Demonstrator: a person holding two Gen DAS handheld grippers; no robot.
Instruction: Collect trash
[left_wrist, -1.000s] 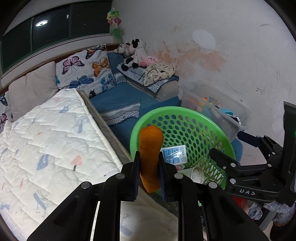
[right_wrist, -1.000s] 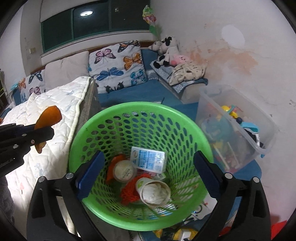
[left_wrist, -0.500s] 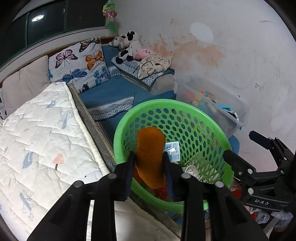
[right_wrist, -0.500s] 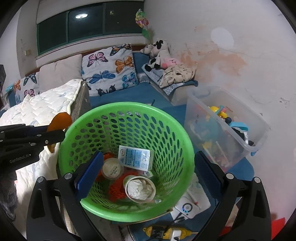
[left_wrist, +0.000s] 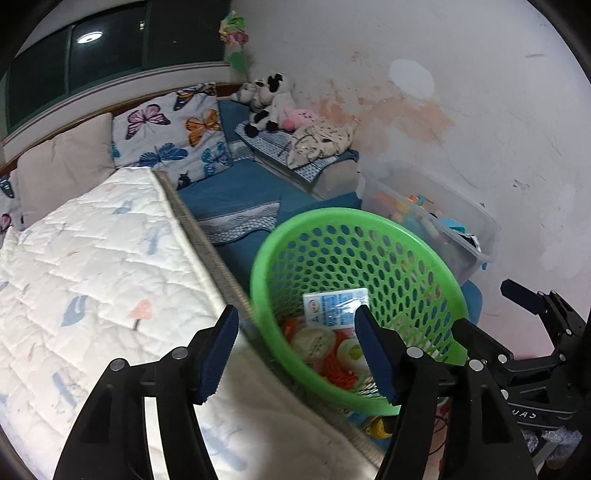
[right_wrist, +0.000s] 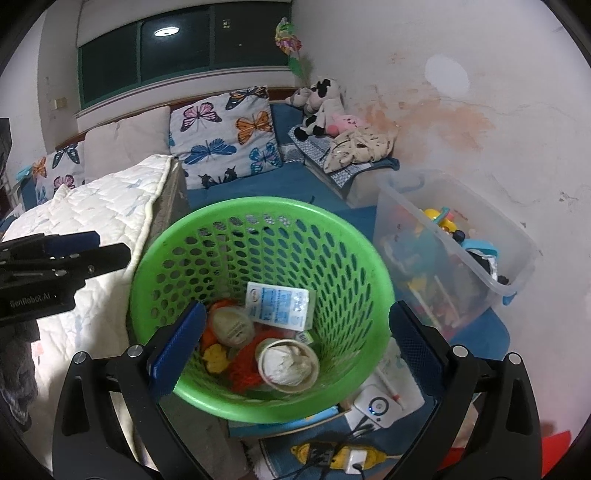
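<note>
A green perforated basket stands beside the bed and also shows in the left wrist view. It holds a white-blue carton, a paper cup with crumpled paper, a round lid, orange netting and an orange-yellow peel. My left gripper is open and empty over the basket's near left rim. My right gripper is open and empty, with its jaws standing either side of the basket.
A white quilted mattress lies left of the basket. A clear bin of toys stands to the right by the wall. A power strip and a white device lie on the floor below the basket.
My left gripper held an orange peel and moved over the basket. It has now opened, and the peel lies in the basket.
</note>
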